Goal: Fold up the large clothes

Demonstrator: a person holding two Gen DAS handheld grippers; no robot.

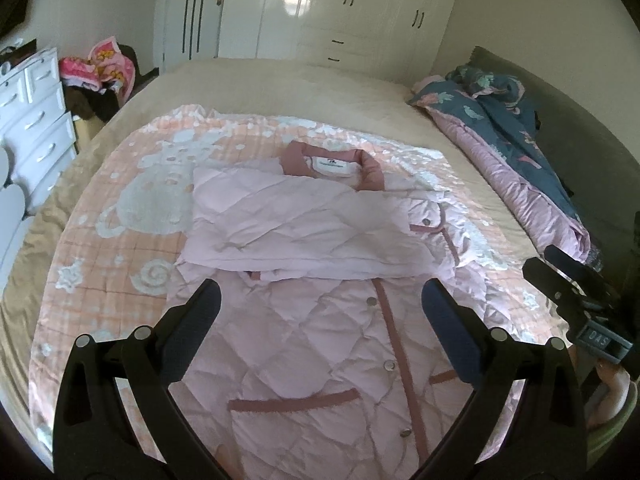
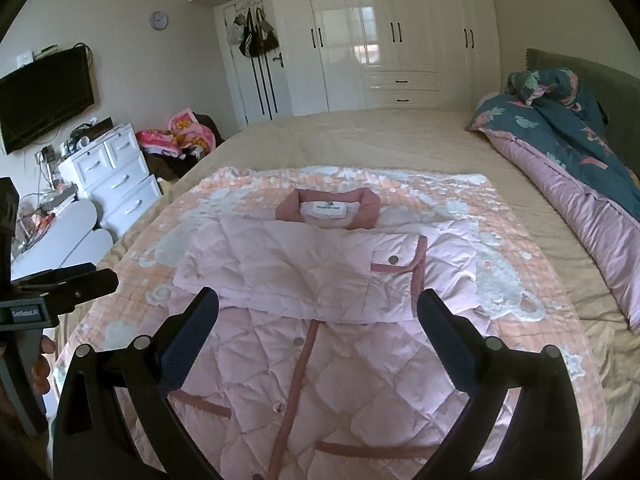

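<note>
- The pink quilted coat (image 1: 320, 264) lies flat, front up, on a peach patterned blanket (image 1: 120, 248) spread over the bed (image 1: 320, 88); its darker pink collar (image 2: 328, 208) points toward the white wardrobe (image 2: 400, 32).
- Both sleeves are folded across the coat's chest, a snap-button cuff (image 2: 396, 260) uppermost on its right side.
- The left gripper (image 1: 320, 300) hovers above the coat's lower half, fingers spread wide and empty, aimed toward the collar.
- The right gripper (image 2: 318, 308) hangs level beside it over the same lower half, fingers likewise released, touching nothing.
- Each gripper shows at the edge of the other's view, level with the coat's hem end.
- A blue floral duvet (image 2: 568, 120) lies bunched well right of the coat.
</note>
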